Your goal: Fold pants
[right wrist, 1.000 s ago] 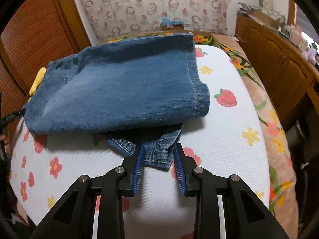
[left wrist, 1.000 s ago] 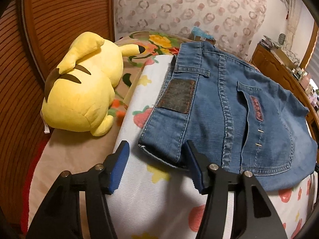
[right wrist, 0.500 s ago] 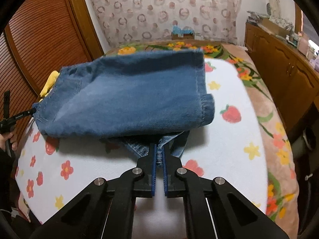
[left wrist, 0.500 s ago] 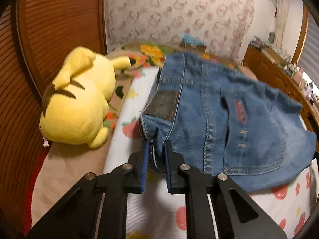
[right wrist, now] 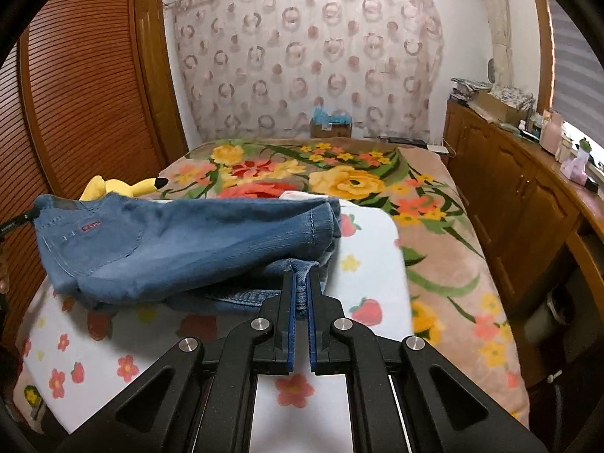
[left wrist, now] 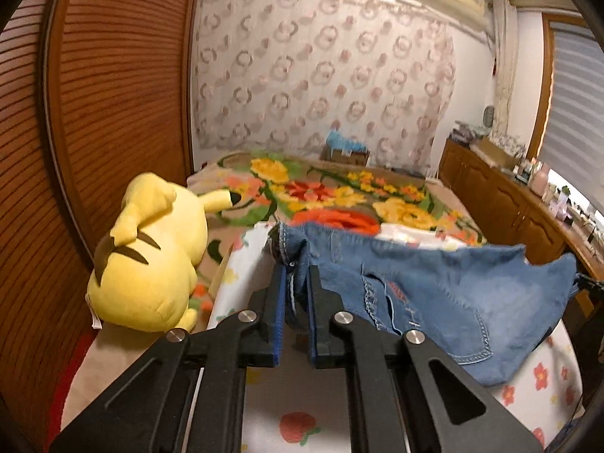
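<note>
Plush toy [left wrist: 151, 264] crowding left, cabinets [right wrist: 509, 204] right, open bedspread [right wrist: 339, 173] ahead

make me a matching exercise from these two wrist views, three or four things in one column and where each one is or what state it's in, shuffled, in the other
Things
1. blue denim pants
2. yellow plush toy
3. left gripper
4. brown cardboard box

States
A. lying beside the slatted wooden door
B. far end of bed, by curtain
C. held at two ends
D. shut on waistband

Pairs: 1-C, 2-A, 3-D, 4-B
</note>
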`<state>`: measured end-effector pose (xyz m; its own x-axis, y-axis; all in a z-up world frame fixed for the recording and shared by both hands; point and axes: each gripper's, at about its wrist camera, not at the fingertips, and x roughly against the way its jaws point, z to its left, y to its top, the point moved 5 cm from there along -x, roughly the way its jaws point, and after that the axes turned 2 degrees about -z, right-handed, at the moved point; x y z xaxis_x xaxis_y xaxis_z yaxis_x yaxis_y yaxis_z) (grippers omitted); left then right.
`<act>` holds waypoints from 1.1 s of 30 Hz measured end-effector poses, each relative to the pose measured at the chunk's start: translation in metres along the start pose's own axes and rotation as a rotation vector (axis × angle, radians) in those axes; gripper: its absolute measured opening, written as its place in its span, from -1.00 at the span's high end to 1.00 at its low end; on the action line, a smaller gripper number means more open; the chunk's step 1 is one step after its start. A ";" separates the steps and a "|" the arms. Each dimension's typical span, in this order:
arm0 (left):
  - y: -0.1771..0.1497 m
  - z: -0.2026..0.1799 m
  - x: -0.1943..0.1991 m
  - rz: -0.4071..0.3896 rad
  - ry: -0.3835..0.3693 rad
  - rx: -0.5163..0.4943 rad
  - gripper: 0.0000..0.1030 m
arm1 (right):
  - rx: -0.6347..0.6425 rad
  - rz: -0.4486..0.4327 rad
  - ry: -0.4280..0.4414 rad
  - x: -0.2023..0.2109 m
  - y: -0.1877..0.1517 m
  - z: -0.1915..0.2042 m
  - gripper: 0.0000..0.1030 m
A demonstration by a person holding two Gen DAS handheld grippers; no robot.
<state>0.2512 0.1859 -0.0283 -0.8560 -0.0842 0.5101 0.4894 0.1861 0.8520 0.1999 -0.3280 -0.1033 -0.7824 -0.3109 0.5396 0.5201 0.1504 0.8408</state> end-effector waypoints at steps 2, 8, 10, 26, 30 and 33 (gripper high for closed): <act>0.005 -0.002 0.012 -0.026 -0.003 0.001 0.80 | 0.001 -0.017 -0.014 0.007 0.000 0.000 0.91; -0.002 -0.009 0.054 -0.073 -0.025 -0.011 0.81 | -0.011 -0.082 -0.041 0.044 -0.013 0.002 0.92; -0.013 -0.013 0.069 -0.082 -0.035 -0.021 0.82 | -0.012 -0.088 -0.049 0.055 -0.026 0.003 0.92; -0.108 -0.021 0.111 -0.021 -0.074 -0.045 0.81 | -0.052 -0.033 -0.057 0.111 -0.107 0.019 0.91; -0.136 -0.023 0.101 0.042 -0.050 -0.079 0.81 | -0.064 0.027 -0.052 0.097 -0.119 0.016 0.91; -0.147 -0.016 0.100 0.053 -0.043 -0.077 0.80 | -0.088 0.031 -0.060 0.096 -0.119 0.012 0.91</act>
<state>0.0961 0.1339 -0.1005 -0.8340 -0.0336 0.5507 0.5442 0.1136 0.8312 0.0588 -0.3643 -0.1511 -0.7836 -0.2498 0.5689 0.5700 0.0752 0.8182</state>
